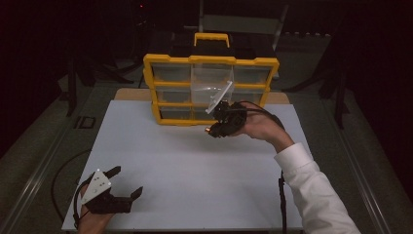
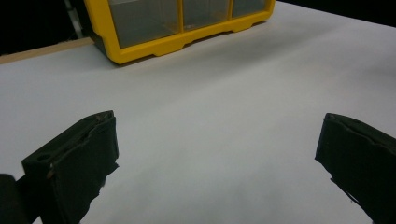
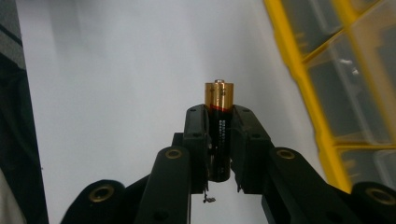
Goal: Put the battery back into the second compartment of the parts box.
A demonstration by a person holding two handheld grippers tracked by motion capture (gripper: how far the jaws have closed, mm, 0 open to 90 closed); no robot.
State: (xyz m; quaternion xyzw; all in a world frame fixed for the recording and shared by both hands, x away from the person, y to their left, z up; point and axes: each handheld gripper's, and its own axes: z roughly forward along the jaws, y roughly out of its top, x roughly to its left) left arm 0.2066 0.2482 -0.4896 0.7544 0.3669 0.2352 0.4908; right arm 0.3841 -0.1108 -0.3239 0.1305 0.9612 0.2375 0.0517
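Observation:
My right gripper (image 3: 219, 122) is shut on a black battery (image 3: 218, 130) with a copper-coloured top, which sticks out past the jaw tips. In the high view that gripper (image 1: 214, 130) hangs above the white table just in front of the yellow drawer organizer (image 1: 210, 61), tips pointing left, with the battery's (image 1: 208, 129) copper end showing. My left gripper (image 1: 127, 181) rests at the table's near left corner, jaws wide apart. In the left gripper view its gripper (image 2: 217, 154) stands open over bare white tabletop, nothing between the jaws.
The organizer (image 2: 154, 46) stands upright at the table's far edge with clear drawers and a yellow handle (image 1: 211, 38). One clear drawer (image 1: 212, 87) in its middle column sticks out. The white table surface (image 1: 185, 165) has wide room between the two hands.

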